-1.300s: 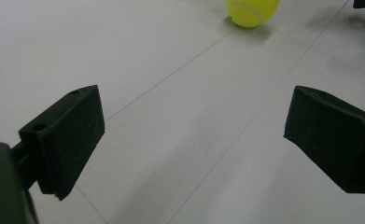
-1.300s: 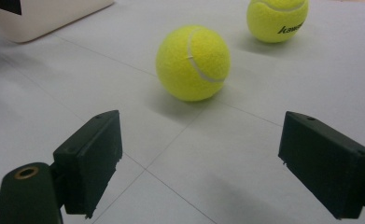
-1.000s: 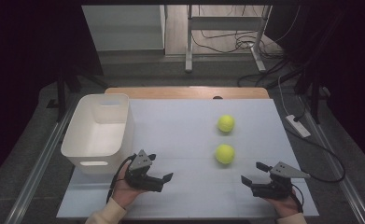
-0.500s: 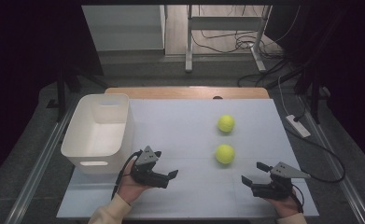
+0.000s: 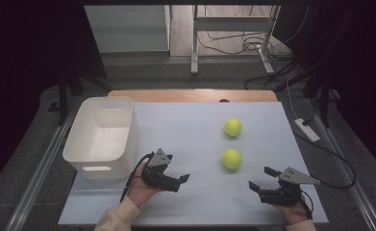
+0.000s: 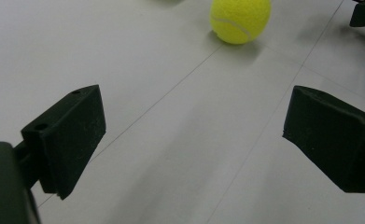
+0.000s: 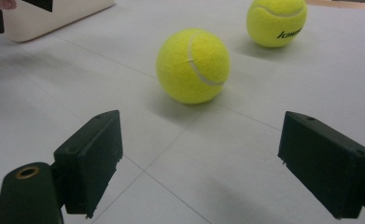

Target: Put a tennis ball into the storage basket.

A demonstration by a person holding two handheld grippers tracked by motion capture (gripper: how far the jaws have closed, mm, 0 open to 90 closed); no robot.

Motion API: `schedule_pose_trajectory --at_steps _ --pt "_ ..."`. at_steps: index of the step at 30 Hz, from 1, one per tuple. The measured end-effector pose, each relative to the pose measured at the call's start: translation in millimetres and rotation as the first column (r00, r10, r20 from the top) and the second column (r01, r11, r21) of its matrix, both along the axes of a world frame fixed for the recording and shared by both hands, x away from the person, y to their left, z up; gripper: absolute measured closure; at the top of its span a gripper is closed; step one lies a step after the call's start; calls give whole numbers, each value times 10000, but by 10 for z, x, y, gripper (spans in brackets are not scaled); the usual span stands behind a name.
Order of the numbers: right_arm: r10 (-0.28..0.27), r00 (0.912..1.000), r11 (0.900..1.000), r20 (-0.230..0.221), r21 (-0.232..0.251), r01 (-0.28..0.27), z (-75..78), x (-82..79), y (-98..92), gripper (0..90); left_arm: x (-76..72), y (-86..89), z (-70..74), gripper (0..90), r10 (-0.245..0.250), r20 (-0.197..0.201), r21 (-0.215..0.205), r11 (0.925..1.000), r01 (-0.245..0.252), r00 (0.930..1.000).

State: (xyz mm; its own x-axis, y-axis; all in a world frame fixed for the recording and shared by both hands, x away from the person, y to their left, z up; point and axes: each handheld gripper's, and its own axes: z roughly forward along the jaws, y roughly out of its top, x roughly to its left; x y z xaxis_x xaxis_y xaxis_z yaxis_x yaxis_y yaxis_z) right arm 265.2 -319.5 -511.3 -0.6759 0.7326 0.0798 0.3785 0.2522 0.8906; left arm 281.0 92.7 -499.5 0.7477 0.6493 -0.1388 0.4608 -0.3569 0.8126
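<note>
Both tongs, left [image 5: 178, 180] and right [image 5: 258, 179], gape empty above the desk [image 5: 185, 130]. Nearer ball [image 5: 231, 158] lies between them, ahead; right tongs look closer. Bin [image 5: 102, 136] sits beside left.

Left gripper [image 5: 180, 180]: low over the table's near side, jaws spread wide, nothing between them.
Left hand [image 5: 140, 188]: wrapped under the tool, pale sleeve [image 5: 112, 219] coming in from the bottom edge.
Right gripper [image 5: 261, 179]: low at near right, jaws wide apart, empty.
Right hand [image 5: 294, 211]: gripping from behind.
</note>
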Motion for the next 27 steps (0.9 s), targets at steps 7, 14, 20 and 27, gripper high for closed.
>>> schedule_pose_trajectory --at_steps 7,14,20,27 --pt "0 10000 10000 31 -12 0 -2 7 11 136 33 -26 12 62 -30 -44 26 10000 30 10000" --pt "-37 10000 10000 52 -20 37 1 5 12 136 67 -73 45 63 -122 -12 11 9999 122 9999" --pt "13 10000 10000 15 46 -13 -2 20 -10 136 145 -179 47 64 -255 -51 141 9996 255 9997" --pt "50 10000 9999 69 92 -50 6 16 -16 136 205 -341 35 64 -502 -165 159 9986 504 9986"
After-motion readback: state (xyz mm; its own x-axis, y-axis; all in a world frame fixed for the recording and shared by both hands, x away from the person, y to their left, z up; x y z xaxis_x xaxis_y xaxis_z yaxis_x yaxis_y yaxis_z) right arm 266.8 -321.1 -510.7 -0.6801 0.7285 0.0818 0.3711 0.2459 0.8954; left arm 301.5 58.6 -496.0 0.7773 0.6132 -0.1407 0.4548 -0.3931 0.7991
